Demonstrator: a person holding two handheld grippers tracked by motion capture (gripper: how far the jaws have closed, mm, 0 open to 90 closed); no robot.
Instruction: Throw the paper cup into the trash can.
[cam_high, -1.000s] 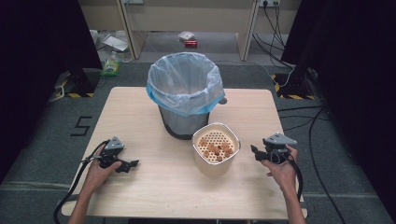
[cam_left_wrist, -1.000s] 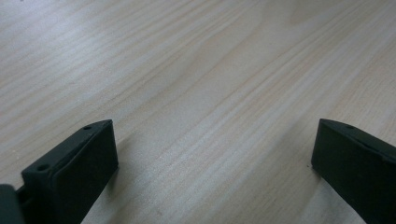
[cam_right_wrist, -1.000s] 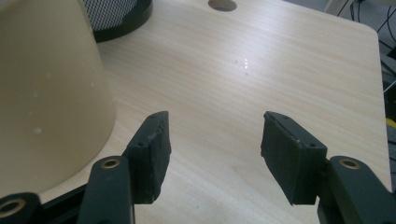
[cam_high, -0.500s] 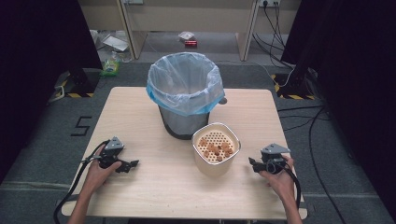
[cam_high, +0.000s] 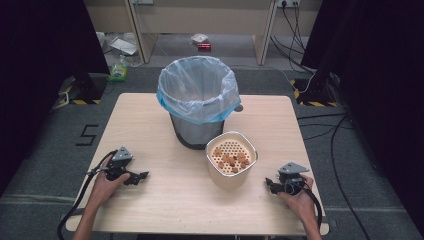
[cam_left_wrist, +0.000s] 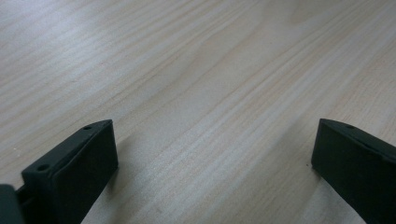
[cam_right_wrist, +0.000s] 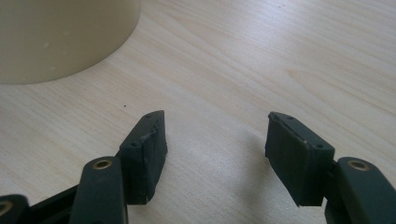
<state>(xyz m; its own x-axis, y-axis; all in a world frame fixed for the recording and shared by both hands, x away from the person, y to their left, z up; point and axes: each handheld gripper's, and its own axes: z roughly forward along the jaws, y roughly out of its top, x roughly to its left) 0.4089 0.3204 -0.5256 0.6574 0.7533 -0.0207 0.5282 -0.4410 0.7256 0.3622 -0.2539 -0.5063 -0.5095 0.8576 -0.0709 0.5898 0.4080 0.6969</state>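
A cream container (cam_high: 231, 160) with a perforated insert holding several small brown pieces stands on the wooden table (cam_high: 150, 125), just in front of a grey bin lined with a pale blue bag (cam_high: 198, 97). My left gripper (cam_high: 141, 176) rests low on the table at the left, open, with bare wood between its jaws (cam_left_wrist: 215, 154). My right gripper (cam_high: 270, 183) lies at the right front, open, pointing toward the container, whose cream wall (cam_right_wrist: 60, 32) rises at the upper left of the right gripper view. Nothing sits between the right gripper's fingertips (cam_right_wrist: 215, 140).
Beyond the table, the grey floor carries a green bottle (cam_high: 119, 70), papers (cam_high: 122, 46), a small red item (cam_high: 203, 46) and cables (cam_high: 320, 125). Black curtains hang on both sides. A cable (cam_high: 80, 200) trails from the left gripper off the table's front.
My right gripper has moved toward the table's front edge and lowered onto the wood. The left gripper has stayed in place.
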